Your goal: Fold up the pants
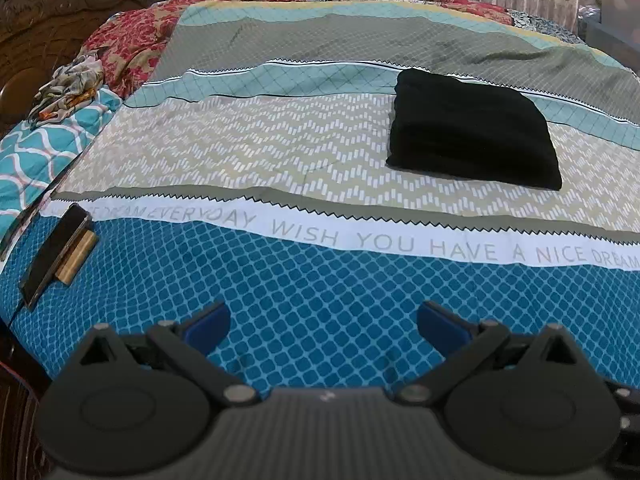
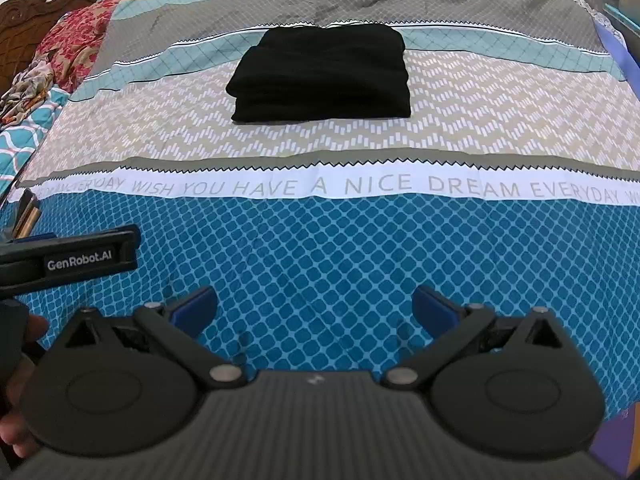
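Black pants [image 2: 322,74] – bedspread [image 2: 320,248] teal lattice (beige zigzags).

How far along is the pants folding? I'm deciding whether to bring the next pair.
It looks done: the black pants lie as a compact, layered rectangle on the bedspread. Nothing is in hand: the left gripper and right gripper are both open, empty, and held back over the blue pattern, apart from the pants. Nothing obvious is left, except perhaps moving the bundle away.

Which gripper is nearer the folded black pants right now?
Right, slightly. The pants lie straight ahead of the right gripper; from the left gripper they sit ahead and off to its right. Both are open and well short.
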Demonstrator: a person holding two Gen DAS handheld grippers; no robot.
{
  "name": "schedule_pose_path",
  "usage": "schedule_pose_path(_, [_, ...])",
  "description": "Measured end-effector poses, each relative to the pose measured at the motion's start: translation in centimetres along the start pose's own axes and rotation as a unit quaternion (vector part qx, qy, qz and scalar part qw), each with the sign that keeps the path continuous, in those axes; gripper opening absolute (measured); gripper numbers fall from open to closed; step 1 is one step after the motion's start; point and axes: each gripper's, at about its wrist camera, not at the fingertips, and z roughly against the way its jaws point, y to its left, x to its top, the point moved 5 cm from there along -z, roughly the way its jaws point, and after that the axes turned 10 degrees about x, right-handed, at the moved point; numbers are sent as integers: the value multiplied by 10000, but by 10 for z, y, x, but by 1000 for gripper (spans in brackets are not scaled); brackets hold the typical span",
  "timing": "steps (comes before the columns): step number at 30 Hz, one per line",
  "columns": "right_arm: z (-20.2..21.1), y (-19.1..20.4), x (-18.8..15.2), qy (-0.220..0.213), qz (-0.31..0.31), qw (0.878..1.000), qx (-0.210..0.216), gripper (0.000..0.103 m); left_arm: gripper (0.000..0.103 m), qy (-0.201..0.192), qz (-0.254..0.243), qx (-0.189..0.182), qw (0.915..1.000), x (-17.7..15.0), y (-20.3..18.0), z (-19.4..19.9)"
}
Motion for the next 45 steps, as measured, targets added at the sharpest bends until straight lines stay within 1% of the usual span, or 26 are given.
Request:
schedule_pose_path(10, [0,3,-1,40,63,10000,31,103,103,34,14,0,10000,-1,2,-2])
schedule_pose_path(33, [5,5,-1,-9,91,10000,25,103,103,-61,74,57,9999,-2,6,7])
schedule_pose_path(45, [12,10,-3,-78,-42,9999,74,103,103,-86,-10,97,9999,-2,5,14])
